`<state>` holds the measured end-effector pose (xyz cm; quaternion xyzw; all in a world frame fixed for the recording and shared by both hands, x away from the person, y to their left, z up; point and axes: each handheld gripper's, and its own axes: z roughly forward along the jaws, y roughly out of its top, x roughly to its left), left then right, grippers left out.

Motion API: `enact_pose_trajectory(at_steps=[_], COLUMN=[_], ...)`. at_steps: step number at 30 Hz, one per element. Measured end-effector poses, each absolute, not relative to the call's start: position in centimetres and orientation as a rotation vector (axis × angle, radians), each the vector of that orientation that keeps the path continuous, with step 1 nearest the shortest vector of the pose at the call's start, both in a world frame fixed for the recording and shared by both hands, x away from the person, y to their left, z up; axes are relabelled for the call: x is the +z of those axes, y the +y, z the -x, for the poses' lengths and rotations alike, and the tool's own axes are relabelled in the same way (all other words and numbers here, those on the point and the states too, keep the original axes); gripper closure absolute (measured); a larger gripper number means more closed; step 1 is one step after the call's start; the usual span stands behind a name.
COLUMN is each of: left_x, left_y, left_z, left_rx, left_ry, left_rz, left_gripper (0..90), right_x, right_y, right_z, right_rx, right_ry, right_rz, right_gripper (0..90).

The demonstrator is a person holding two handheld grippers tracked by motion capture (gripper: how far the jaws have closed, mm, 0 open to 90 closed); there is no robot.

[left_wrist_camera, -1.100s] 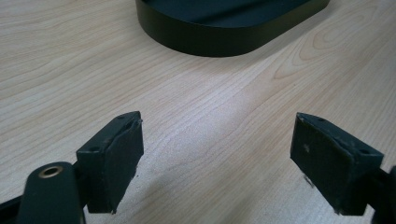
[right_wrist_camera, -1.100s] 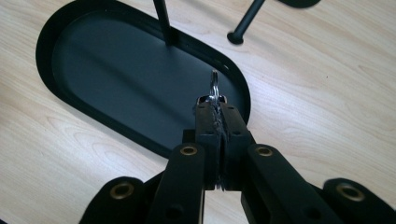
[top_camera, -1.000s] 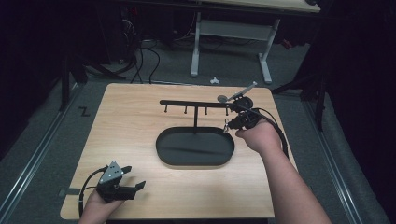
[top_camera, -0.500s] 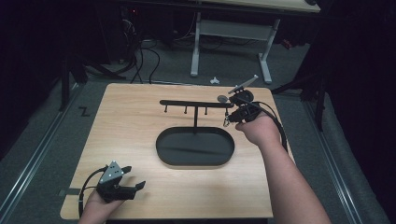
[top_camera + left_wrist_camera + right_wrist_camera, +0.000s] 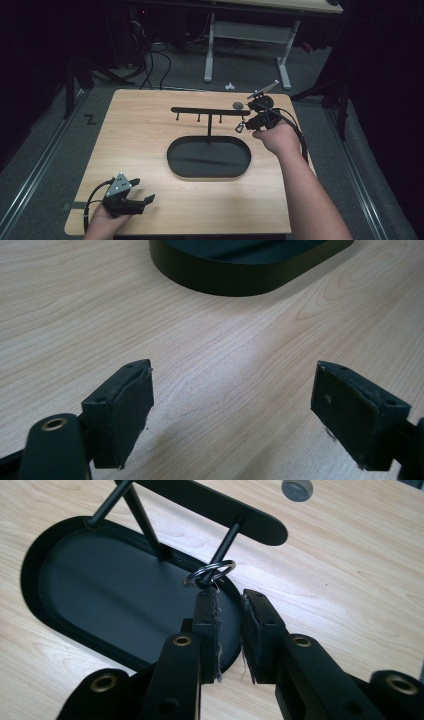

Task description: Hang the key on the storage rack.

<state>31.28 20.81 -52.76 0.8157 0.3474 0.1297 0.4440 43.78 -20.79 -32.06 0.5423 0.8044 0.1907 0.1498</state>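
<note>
At the right end of the black hanger rack [image 5: 210, 502], the right gripper [image 5: 229, 600], whose jaws have just been opening and stand slightly apart, should back straight off without snagging the metal key ring [image 5: 209, 572], which hangs on the end peg just beyond its tips.

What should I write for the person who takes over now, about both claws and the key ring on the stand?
Left claw: open, empty, low over the table.
Right claw: jaws have just been opening, nothing gripped, tips just below the ring.
Ring: around the end peg of the stand.
Done: ring appears hung. Left: probably draw the right claw back.
</note>
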Motion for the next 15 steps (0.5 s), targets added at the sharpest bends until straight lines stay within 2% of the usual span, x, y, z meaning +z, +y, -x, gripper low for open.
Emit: enact_pose_trajectory(at_steps=[15], left_x=[-52.8], left_y=[20.8], left_z=[-31.1], left_rx=[0.319], left_ry=[0.86], left_rz=[-2.029], left_gripper=[17.7], right_x=[-32.6], right_y=[-20.8], right_z=[-42.6], right_rx=[0.55], right_ry=[2.338], right_rz=[-1.551], right_gripper=[75.4])
